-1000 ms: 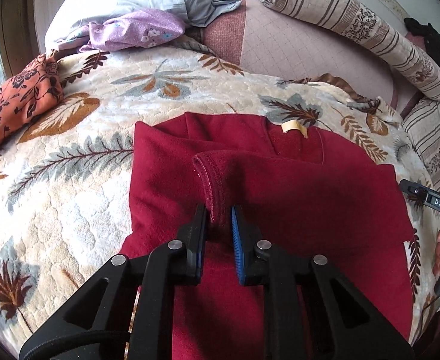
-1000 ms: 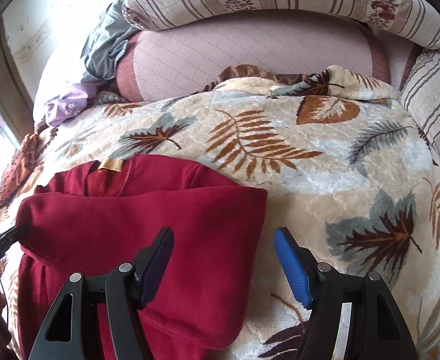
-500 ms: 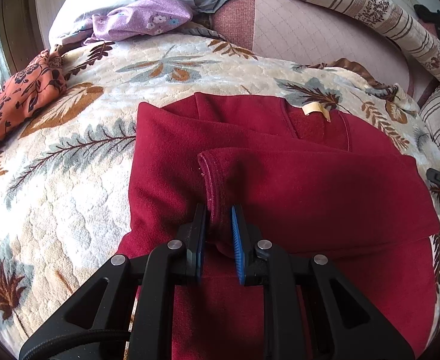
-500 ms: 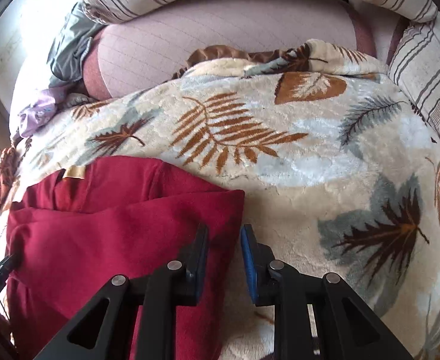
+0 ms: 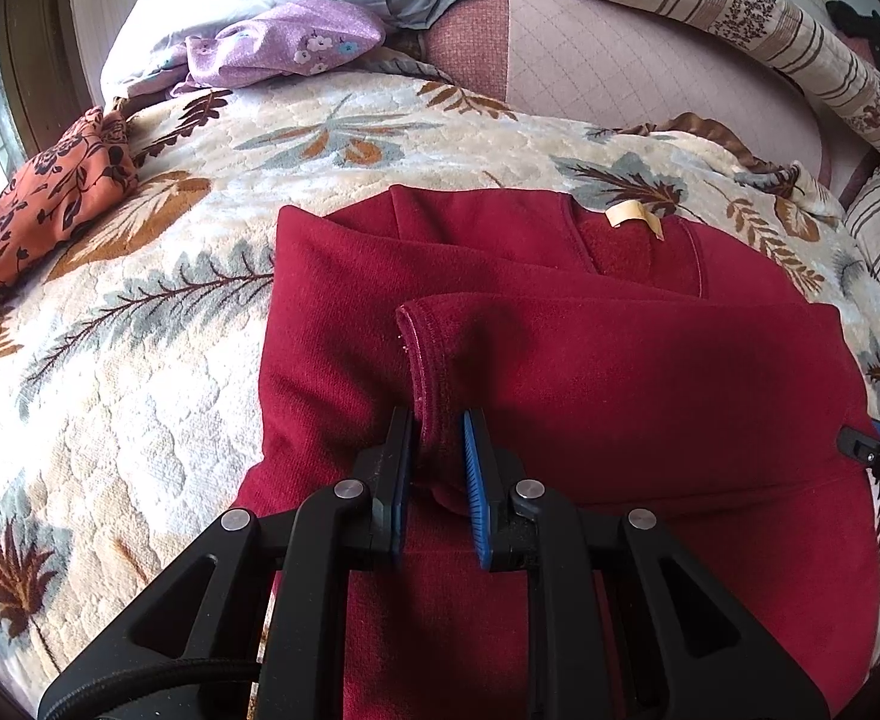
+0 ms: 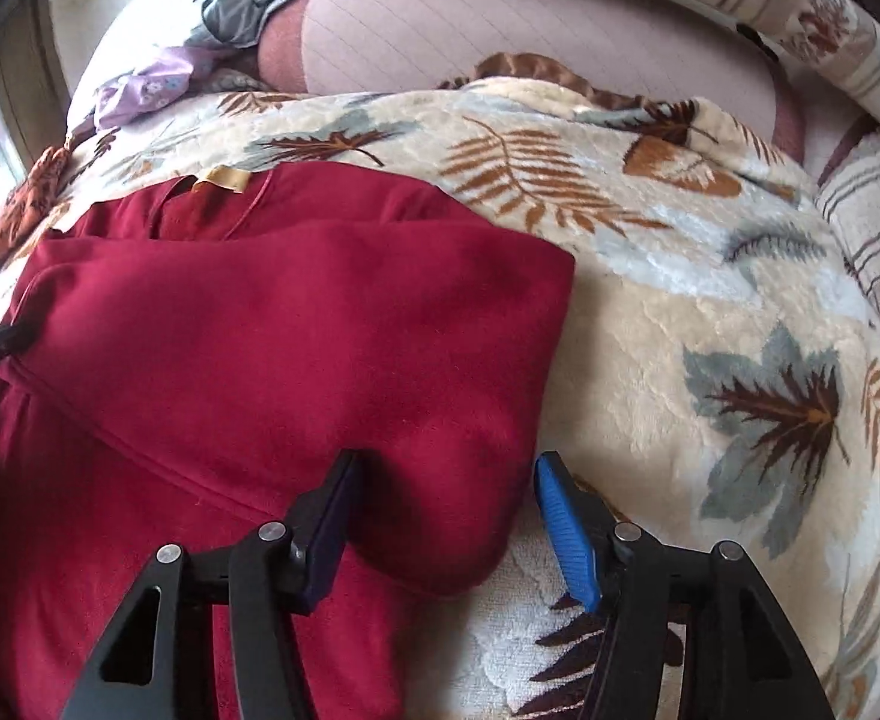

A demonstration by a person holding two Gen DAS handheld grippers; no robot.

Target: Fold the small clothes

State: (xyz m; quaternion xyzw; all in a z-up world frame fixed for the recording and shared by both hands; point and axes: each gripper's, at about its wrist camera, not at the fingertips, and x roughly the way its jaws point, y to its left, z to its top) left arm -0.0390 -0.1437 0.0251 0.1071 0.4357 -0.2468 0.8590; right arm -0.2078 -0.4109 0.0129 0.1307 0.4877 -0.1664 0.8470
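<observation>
My left gripper (image 5: 434, 450) pinches the cuff (image 5: 425, 354) of the red garment (image 6: 248, 330) on the near blanket (image 6: 680, 300); my right gripper (image 6: 443, 504) is opening, seemingly straddling its right fold, which may spring loose.

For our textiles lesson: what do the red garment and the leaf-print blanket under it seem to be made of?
Red garment: probably a brushed knit or fleece, matte, fuzzy nap, stitched cuff hem. Leaf-print blanket: apparently plush synthetic fleece, slightly shiny, with an embossed, quilt-like pile.
</observation>
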